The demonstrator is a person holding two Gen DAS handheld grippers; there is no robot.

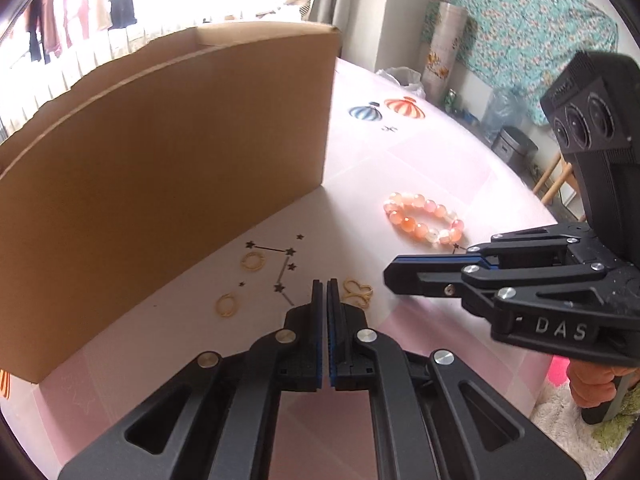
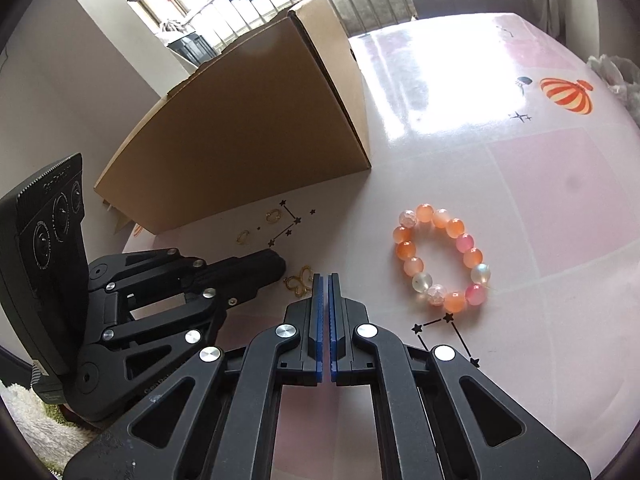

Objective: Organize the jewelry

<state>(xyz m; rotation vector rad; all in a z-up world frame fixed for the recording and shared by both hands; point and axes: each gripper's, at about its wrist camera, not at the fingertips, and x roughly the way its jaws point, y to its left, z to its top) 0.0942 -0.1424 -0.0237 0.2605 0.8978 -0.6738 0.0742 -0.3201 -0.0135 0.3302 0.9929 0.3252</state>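
An orange and pink bead bracelet [image 1: 425, 220] [image 2: 442, 260] lies on the pink table. A gold butterfly piece [image 1: 357, 290] [image 2: 299, 280] lies just ahead of both grippers. Two small gold rings [image 1: 253, 260] [image 1: 227, 305] lie near the foot of a brown cardboard box [image 1: 168, 184] [image 2: 248, 148]; they also show in the right wrist view [image 2: 273, 215] [image 2: 243, 237]. My left gripper [image 1: 325, 283] [image 2: 280, 266] is shut and empty, its tips beside the butterfly. My right gripper [image 2: 324, 277] [image 1: 390, 276] is shut and empty, right of the butterfly.
The pink table cover [image 2: 520, 184] has printed star lines and hot-air balloons [image 1: 404, 105]. The table's far edge [image 1: 500, 152] borders clutter and a floral curtain. A green rug [image 1: 616, 428] lies below the right edge.
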